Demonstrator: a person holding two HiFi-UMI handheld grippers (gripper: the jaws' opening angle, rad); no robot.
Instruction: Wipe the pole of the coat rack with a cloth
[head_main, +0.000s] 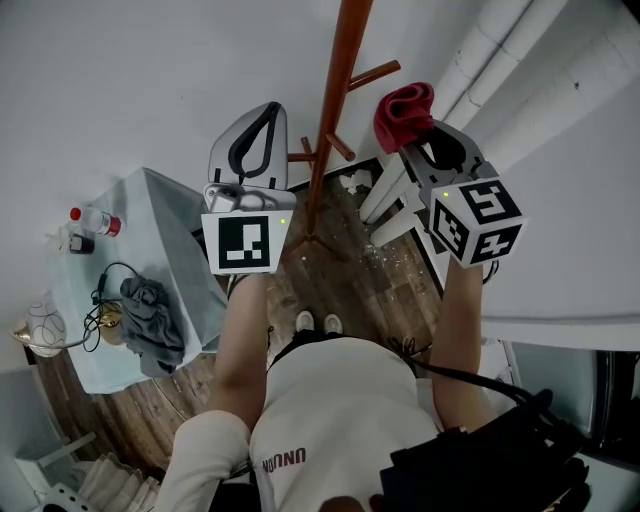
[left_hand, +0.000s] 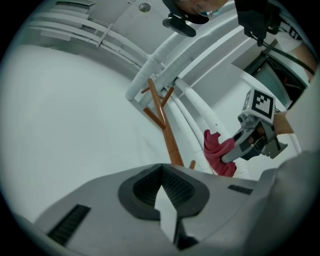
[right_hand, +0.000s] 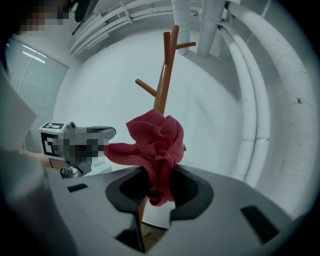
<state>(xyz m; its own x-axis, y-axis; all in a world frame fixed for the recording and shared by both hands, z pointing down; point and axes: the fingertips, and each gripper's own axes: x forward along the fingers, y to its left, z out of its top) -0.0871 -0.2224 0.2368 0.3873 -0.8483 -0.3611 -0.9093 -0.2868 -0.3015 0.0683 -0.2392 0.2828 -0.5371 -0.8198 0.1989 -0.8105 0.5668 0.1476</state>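
Note:
The brown wooden pole (head_main: 335, 90) of the coat rack rises between my two grippers in the head view, with short pegs branching off it. My right gripper (head_main: 418, 133) is shut on a crumpled red cloth (head_main: 403, 112), held just right of the pole and apart from it. In the right gripper view the cloth (right_hand: 152, 145) bunches out of the jaws in front of the pole (right_hand: 165, 75). My left gripper (head_main: 272, 108) hangs shut and empty to the left of the pole. From the left gripper view, the pole (left_hand: 167, 135), the cloth (left_hand: 217, 152) and the right gripper (left_hand: 250, 142) all show.
White pipes (head_main: 480, 60) run along the wall at the right, close behind the rack. A low table with a pale cover (head_main: 170, 230) stands at the left, carrying a bottle (head_main: 95, 220), cables and a grey garment (head_main: 150, 315). The person's shoes (head_main: 318, 322) stand on the wooden floor.

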